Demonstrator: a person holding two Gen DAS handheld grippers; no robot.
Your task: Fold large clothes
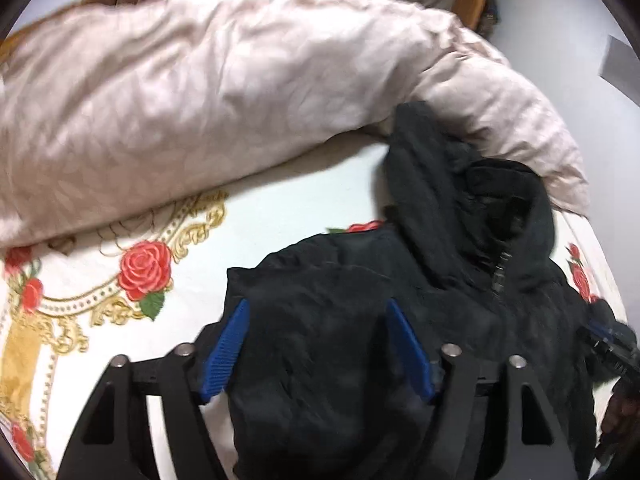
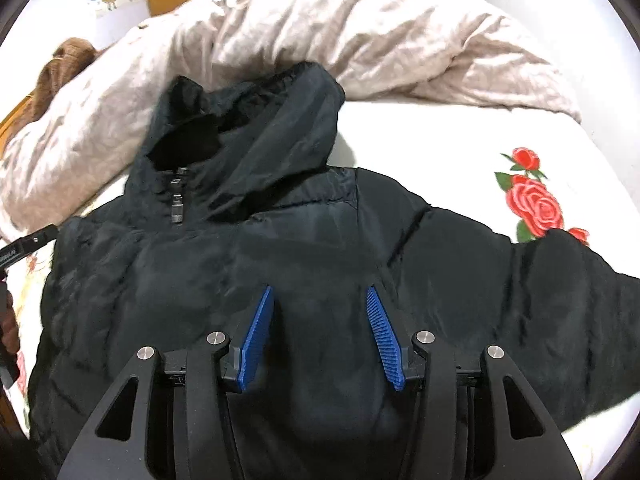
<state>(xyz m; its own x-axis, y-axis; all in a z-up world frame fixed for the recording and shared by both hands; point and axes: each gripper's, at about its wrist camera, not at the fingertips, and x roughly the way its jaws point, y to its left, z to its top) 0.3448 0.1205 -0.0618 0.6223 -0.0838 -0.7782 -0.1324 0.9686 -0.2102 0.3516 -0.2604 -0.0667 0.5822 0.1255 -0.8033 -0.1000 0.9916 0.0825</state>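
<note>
We hold both the left gripper (image 1: 316, 308) and right gripper (image 2: 320, 294) with jaws wide apart over the black jacket (image 2: 280, 248), gripping nothing, on the rose-print bed (image 1: 280, 196).

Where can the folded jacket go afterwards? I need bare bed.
Bare sheet lies between the duvet and the jacket; more sheet by the roses beside its sleeve. The hood crowds against the duvet.
</note>
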